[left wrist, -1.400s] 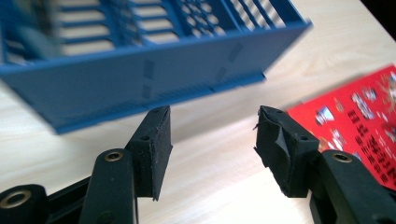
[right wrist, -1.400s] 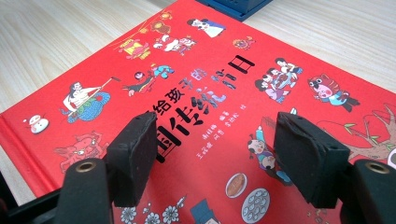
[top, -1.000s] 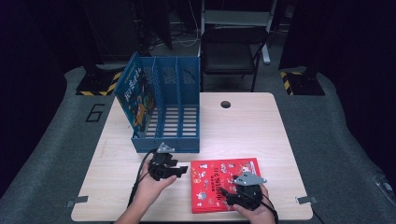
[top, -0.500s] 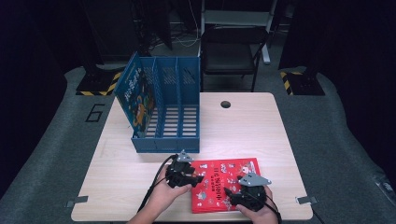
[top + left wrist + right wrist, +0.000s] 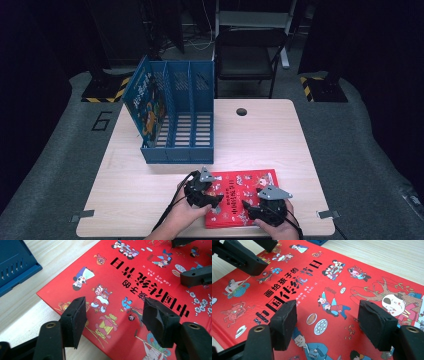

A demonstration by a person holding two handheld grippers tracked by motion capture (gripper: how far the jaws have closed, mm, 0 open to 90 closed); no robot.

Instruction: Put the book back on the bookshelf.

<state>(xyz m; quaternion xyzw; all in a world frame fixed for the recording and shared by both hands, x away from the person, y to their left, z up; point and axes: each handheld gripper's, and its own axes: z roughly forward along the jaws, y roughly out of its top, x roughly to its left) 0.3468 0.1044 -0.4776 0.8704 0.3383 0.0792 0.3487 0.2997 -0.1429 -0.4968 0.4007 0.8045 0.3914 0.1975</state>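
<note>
Both gripper views show spread jaws over the red book [image 5: 140, 277]; high view adds the blue rack [image 5: 175, 120]

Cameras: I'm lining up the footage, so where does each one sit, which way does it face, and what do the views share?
High view: above the table's near edge, looking forward and down; forearms, left gripper, right gripper.
Left gripper view: rides the left gripper, facing the red book; own open jaws.
Right gripper view: rides the right gripper; own open jaws.
Shared: the red book; high and left also share the blue file rack.
</note>
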